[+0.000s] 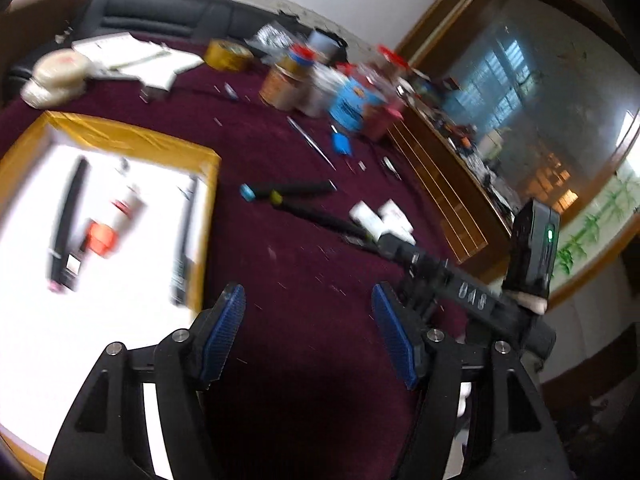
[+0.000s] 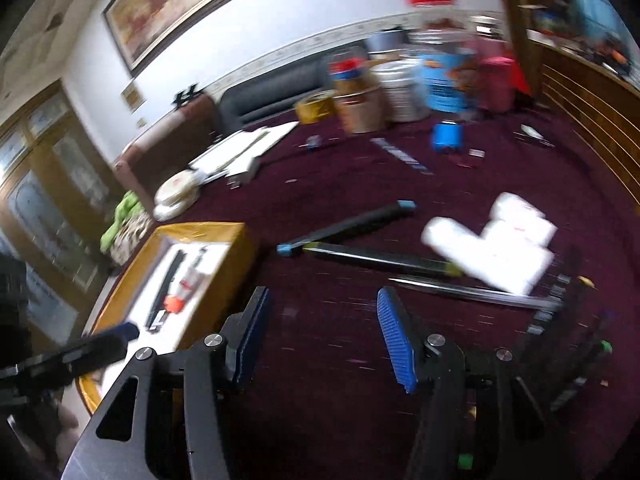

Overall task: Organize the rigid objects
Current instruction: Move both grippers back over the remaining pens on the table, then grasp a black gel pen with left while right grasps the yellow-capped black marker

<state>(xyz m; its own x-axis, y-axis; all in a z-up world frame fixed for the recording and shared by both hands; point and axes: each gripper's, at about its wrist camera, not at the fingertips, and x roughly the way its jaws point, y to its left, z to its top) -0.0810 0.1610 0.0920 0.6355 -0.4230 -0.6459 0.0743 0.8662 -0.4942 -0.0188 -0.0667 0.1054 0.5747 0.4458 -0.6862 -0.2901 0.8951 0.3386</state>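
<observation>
Maroon cloth (image 1: 304,248) covers the table, strewn with pens, white packets (image 2: 492,240) and tins (image 1: 280,84). Both the left gripper (image 1: 306,308) and right gripper (image 2: 324,312) hang released, nothing between their jaws. Black pens (image 1: 68,224) lie in the yellow-rimmed tray (image 1: 120,136) nearby.

**Motion blur smears both fisheye views**

Soft, dim indoor light falls on a maroon cloth (image 1: 304,240), while a white tray (image 1: 100,220) glares, overexposed. Cans (image 2: 400,80) and white boxes (image 2: 496,240) streak with blur. Straight lines bow outward; corners vignette black. A glazed cabinet (image 1: 540,100) mirrors bright windows.
</observation>
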